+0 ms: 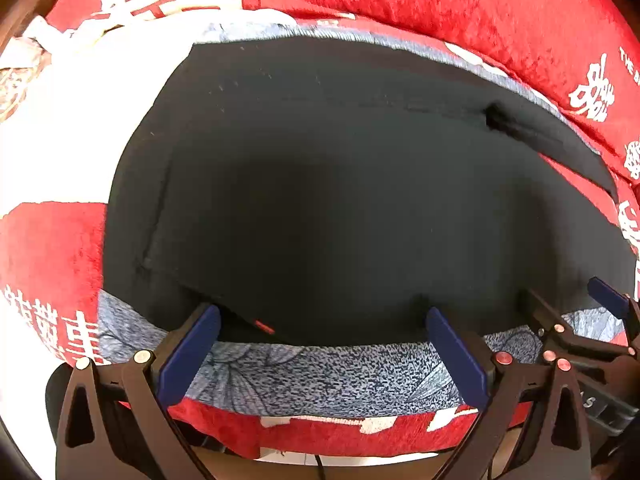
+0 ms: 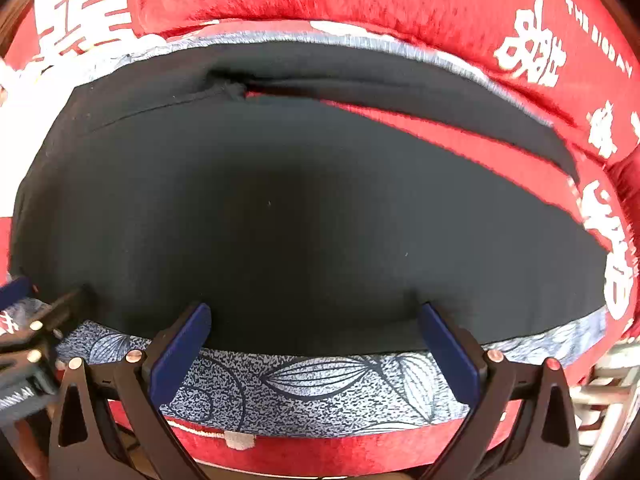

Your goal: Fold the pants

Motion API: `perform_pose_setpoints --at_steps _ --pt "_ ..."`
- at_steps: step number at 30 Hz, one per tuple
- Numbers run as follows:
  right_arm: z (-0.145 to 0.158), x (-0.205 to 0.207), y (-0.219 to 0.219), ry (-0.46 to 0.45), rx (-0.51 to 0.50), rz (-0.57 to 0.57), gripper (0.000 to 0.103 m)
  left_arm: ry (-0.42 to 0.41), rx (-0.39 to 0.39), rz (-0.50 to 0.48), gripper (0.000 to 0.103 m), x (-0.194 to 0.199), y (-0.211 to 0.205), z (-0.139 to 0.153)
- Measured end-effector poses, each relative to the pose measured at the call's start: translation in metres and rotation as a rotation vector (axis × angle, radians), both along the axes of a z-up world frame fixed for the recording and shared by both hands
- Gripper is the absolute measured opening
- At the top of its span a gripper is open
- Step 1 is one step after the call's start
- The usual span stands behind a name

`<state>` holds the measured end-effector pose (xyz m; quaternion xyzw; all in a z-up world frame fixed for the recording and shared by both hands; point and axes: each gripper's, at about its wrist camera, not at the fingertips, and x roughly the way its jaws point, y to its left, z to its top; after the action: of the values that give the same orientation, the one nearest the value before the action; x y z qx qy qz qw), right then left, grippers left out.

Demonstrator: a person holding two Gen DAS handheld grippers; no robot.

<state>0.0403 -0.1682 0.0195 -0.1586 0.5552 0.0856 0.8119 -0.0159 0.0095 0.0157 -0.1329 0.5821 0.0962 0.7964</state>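
With both my left gripper (image 1: 322, 322) and right gripper (image 2: 316, 318) gaping wide and empty over the black pants' (image 1: 320, 184) near edge, I judged it best to pinch that hem evenly on both sides.

Matt black cloth pants (image 1: 340, 200), plush red velvety blanket (image 1: 460, 0), smooth blue-grey leaf-print fabric sheet (image 2: 320, 384)

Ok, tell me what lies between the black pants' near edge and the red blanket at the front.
A strip of blue-grey leaf-print cloth runs between the black pants and the red blanket; the right wrist view shows it most clearly.
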Motion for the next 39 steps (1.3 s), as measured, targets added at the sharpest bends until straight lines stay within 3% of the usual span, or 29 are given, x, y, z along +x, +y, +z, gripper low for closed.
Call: perform_pose_setpoints --at_steps 8,17,23,28,39 --pt "0.028 -0.006 0.019 -0.092 -0.003 0.050 0.103 -0.022 0.036 0.030 0.103 0.012 0.028 0.028" --pt "0.056 0.080 0.025 -0.100 0.139 0.015 0.103 -0.039 0.057 0.061 0.103 0.084 0.056 0.049" --pt "0.043 0.134 0.057 -0.034 0.189 0.033 0.103 0.002 0.061 0.089 0.103 0.139 0.079 0.031" --pt "0.018 0.163 0.084 0.007 0.117 0.080 0.103 0.065 0.071 0.088 0.103 0.166 0.086 -0.001" --pt "0.000 0.200 0.048 0.041 0.079 -0.018 0.103 0.051 0.060 0.071 0.103 0.178 0.094 -0.018"
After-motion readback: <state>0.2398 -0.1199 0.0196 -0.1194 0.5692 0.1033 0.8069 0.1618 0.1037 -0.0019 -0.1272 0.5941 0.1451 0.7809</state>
